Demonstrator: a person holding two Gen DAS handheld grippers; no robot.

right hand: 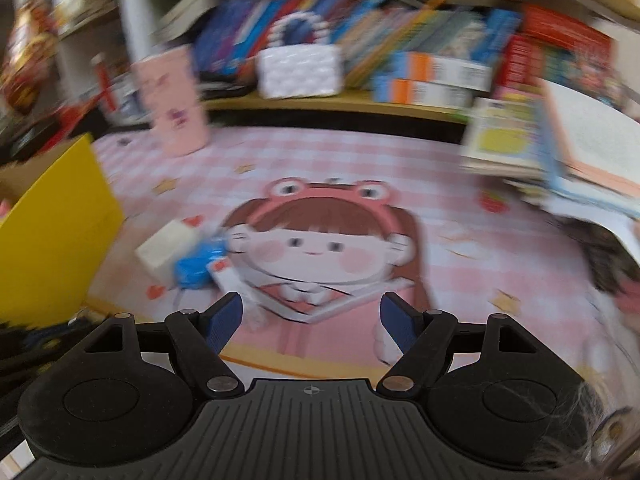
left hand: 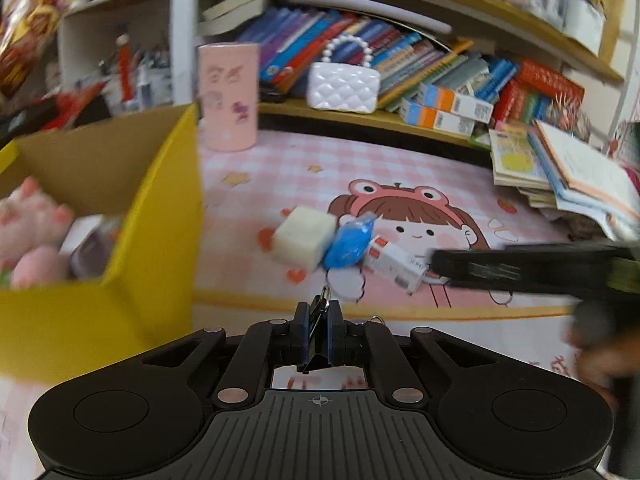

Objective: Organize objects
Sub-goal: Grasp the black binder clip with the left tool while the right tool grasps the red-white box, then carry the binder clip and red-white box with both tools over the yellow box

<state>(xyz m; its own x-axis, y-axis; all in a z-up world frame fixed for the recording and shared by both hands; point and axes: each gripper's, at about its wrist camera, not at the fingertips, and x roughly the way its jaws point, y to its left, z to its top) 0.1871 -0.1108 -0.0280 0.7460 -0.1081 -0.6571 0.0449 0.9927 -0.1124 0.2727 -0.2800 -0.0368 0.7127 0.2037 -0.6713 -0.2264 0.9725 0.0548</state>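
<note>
While L gripper [left hand: 318,332] clamps binder clip [left hand: 319,316], R gripper [right hand: 310,320] gapes.

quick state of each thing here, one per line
left hand-held gripper: shut on a black binder clip
right hand-held gripper: open, empty
yellow box: open, plush toy inside
white block: on the mat, touching blue packet
white purse: upright on shelf

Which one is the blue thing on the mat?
Find the pink mat with the cartoon girl. Three small things lie beside her face. The blue packet sits in the middle, between the pale foam block and the white carton, the only blue one.
</note>
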